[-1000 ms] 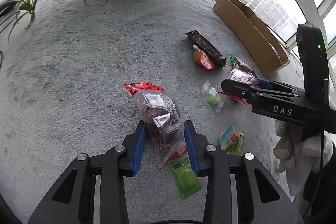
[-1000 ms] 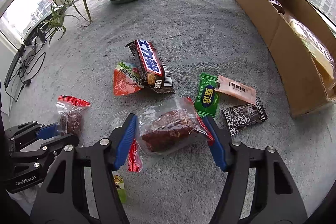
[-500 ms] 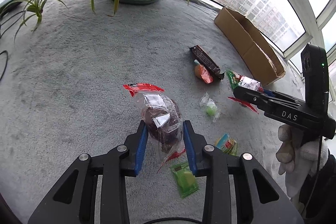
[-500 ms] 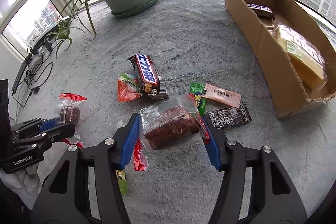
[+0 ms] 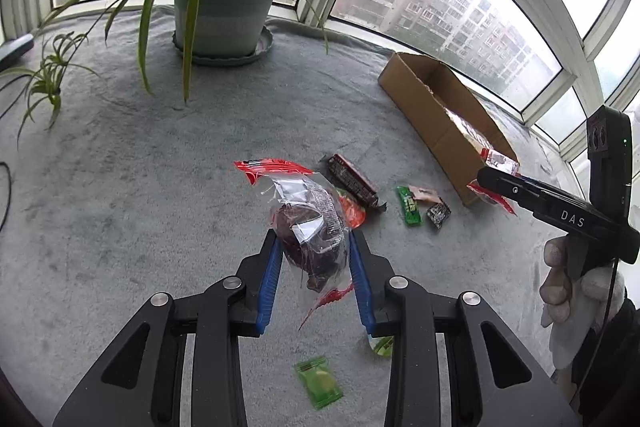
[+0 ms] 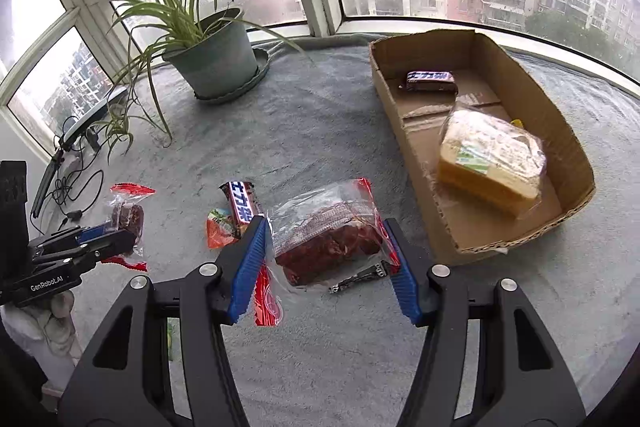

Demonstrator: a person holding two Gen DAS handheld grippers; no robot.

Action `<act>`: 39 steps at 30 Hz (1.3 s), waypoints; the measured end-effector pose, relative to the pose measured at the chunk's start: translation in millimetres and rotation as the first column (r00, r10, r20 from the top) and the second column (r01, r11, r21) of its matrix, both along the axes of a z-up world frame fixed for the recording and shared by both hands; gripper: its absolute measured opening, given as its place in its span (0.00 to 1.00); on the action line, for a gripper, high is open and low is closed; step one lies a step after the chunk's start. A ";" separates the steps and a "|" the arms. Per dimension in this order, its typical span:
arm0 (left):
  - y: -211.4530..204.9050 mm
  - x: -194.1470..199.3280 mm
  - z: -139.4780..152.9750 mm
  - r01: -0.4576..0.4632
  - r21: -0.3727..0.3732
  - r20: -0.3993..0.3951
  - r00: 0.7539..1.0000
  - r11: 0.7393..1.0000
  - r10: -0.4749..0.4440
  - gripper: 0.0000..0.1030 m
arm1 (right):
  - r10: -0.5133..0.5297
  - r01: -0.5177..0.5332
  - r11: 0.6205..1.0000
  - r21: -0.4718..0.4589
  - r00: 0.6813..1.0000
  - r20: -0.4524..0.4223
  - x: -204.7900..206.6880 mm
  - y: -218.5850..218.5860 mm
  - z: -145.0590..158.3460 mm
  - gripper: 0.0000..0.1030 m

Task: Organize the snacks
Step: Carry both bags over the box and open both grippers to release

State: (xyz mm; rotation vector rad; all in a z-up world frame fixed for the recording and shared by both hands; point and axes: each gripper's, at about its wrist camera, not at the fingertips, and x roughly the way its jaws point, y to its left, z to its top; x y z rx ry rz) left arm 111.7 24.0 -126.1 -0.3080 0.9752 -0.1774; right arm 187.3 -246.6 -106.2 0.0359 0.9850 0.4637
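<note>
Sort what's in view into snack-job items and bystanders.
Job: cardboard box; dark cake pack in left gripper; brownie pack in right gripper; Snickers bar; green sachet.
Bystanders: potted spider plant; cables.

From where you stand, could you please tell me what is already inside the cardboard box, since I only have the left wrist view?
Observer: A wrapped bread lies at the near end of the box.
Operator: Thank you. Is anything else in there?
Observer: Yes, a chocolate bar lies at the far end.
Operator: And what does the right claw carry?
Observer: The right claw is shut on a clear bag holding a dark red block.
</note>
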 end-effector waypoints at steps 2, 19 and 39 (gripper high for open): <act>-2.8 4.6 6.1 0.009 0.002 0.012 1.000 1.000 -0.009 0.31 | -0.008 0.008 1.000 0.000 1.000 0.013 2.0 -7.3 6.0 0.59; -58.5 63.4 61.4 0.125 0.022 0.138 0.982 0.992 -0.127 0.31 | -0.091 0.092 0.996 -0.007 0.991 0.100 51.7 -63.8 47.4 0.59; -176.3 163.8 73.5 0.254 0.083 0.181 0.947 0.964 -0.266 0.31 | -0.172 0.177 0.983 -0.052 0.982 0.079 135.1 -108.0 23.2 0.59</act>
